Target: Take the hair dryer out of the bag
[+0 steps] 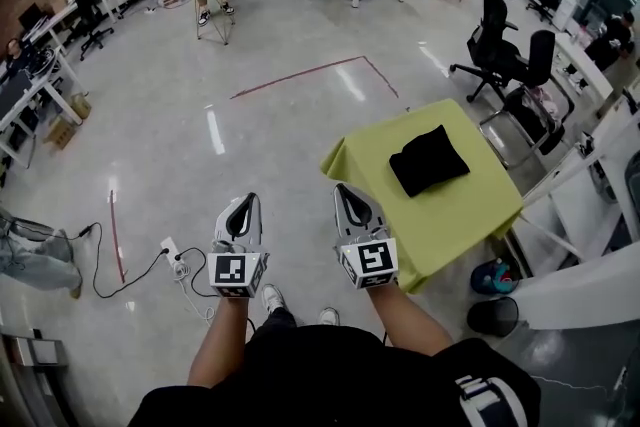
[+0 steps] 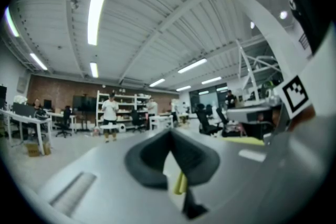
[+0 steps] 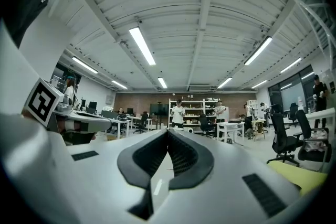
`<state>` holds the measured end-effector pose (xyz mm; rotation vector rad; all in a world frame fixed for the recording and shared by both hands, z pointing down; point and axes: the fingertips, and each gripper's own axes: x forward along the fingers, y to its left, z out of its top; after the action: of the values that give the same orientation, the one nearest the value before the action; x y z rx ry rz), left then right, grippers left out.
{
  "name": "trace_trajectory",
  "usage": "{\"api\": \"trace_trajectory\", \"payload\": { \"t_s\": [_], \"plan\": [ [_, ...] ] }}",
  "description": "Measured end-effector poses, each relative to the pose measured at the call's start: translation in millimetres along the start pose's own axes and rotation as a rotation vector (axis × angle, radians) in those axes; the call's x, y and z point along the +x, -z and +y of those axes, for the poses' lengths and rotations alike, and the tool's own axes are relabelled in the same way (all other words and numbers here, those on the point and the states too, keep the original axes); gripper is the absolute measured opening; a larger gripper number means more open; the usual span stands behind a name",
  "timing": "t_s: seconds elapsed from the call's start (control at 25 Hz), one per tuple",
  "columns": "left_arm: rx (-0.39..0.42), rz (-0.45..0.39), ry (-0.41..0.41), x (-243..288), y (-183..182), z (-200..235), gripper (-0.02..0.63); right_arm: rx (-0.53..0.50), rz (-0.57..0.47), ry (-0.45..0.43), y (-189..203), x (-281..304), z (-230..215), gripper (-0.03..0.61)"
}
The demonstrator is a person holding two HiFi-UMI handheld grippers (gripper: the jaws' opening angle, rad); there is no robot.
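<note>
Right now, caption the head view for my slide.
Both shut, left gripper and right gripper held short of the black bag on the yellow-green table.

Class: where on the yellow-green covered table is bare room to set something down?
The widest bare patch lies between the soft black fabric bag and the near edge of the yellow-green cloth-covered table. A smaller patch lies at the left corner. Behind the bag, toward the far edge, only a narrow strip is left.

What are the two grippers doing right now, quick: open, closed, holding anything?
Left gripper: closed, holding nothing.
Right gripper: closed, holding nothing.
</note>
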<state>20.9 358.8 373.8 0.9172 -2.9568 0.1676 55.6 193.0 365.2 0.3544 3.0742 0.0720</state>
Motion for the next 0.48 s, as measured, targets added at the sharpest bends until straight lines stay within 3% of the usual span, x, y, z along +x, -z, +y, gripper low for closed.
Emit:
{"api": "trace_trajectory", "payload": {
  "t_s": [0.48],
  "plan": [
    [-0.011,-0.086,0.116,87.6,-9.6,27.5,0.006,-0.010,0.035,0.073,5.1,75.6,-30.6,0.008]
  ]
}}
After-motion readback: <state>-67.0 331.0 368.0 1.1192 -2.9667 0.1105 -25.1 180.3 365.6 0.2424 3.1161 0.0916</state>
